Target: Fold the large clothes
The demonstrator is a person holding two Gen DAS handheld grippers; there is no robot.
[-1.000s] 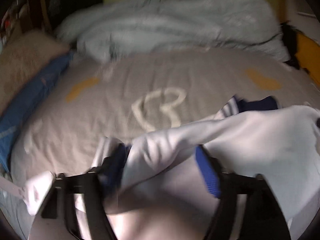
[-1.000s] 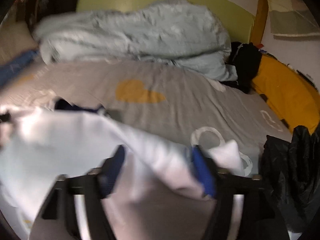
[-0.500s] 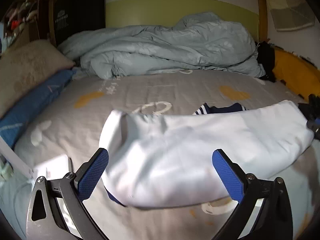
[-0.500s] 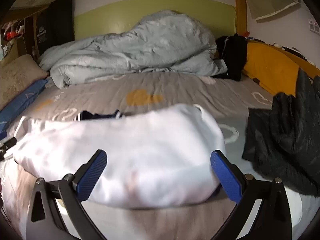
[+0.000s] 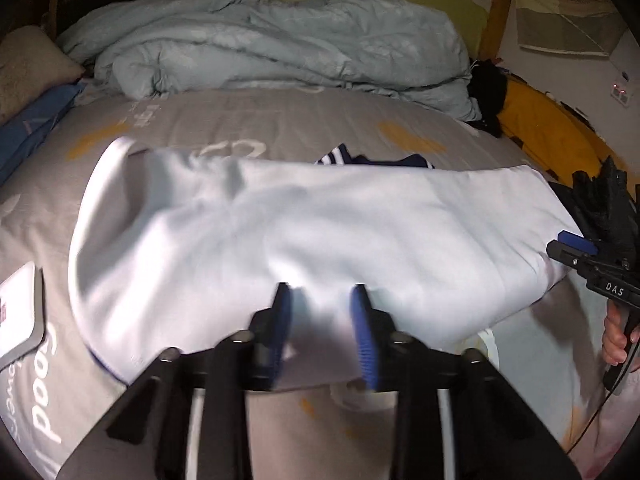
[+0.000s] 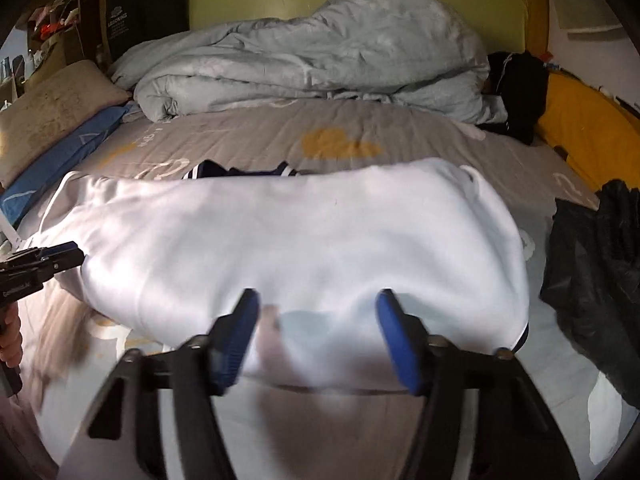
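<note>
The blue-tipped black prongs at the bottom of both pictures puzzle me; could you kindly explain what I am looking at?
Those are two hand-held grasping tools, one in each of a person's hands. Each carries a camera looking along its fingers. One picture comes from the left tool, the other from the right tool. A white garment lies across a grey bedsheet, with a pale quilt behind and a dark jacket alongside. Both tools' jaws have just been closing around the garment's near edge. The right has not gripped; the left I cannot tell.
</note>
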